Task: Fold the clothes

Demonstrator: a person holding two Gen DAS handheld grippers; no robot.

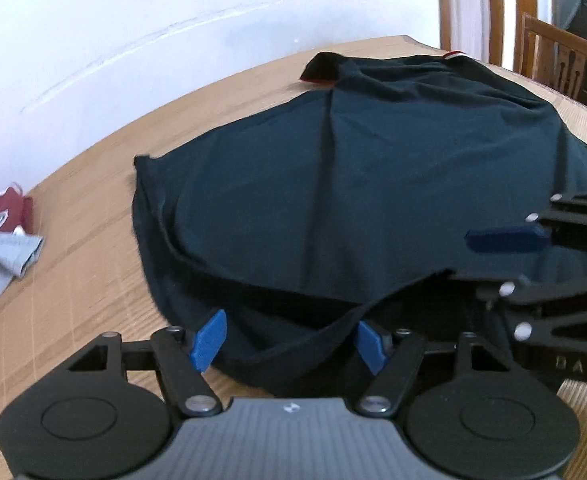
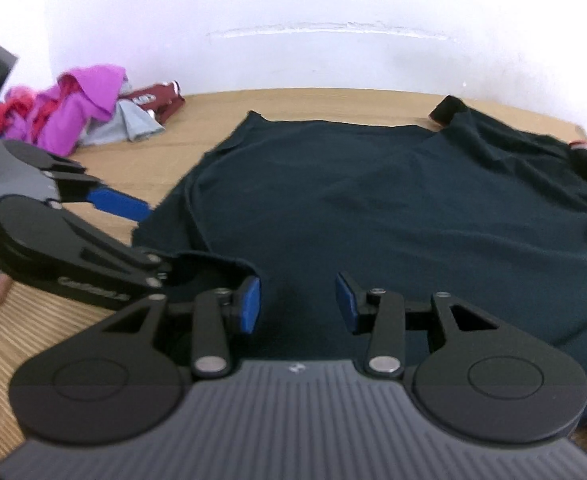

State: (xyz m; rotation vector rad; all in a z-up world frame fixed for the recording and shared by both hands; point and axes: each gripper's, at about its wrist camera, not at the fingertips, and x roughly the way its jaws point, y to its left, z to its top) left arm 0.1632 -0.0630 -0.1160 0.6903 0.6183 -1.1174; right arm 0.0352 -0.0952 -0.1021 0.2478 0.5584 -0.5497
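— Where are my fingers right now?

— I see the left gripper (image 1: 289, 344) standing wide at the near hem of the dark T-shirt (image 1: 373, 184). A lifted lip of that hem runs between its blue pads, but I can't see either pad pressing it, so I read it as not yet gripped.

— And my right?

— The right gripper (image 2: 297, 304) is narrower, its pads apart over flat cloth of the same near edge, holding nothing. Both sit side by side on the hem, the left one by the shirt's near left corner.

— Which way does the shirt lie from me?

— Straight ahead on the wooden surface (image 1: 93, 240), its long axis running left to right, collar end to my right with a sleeve (image 2: 447, 110) at the far right. I judge the fold goes away from me, so both grips need the hem first.

— Anything beyond?

— A heap of other clothes (image 2: 77, 112) far left, by the white wall (image 2: 293, 20).
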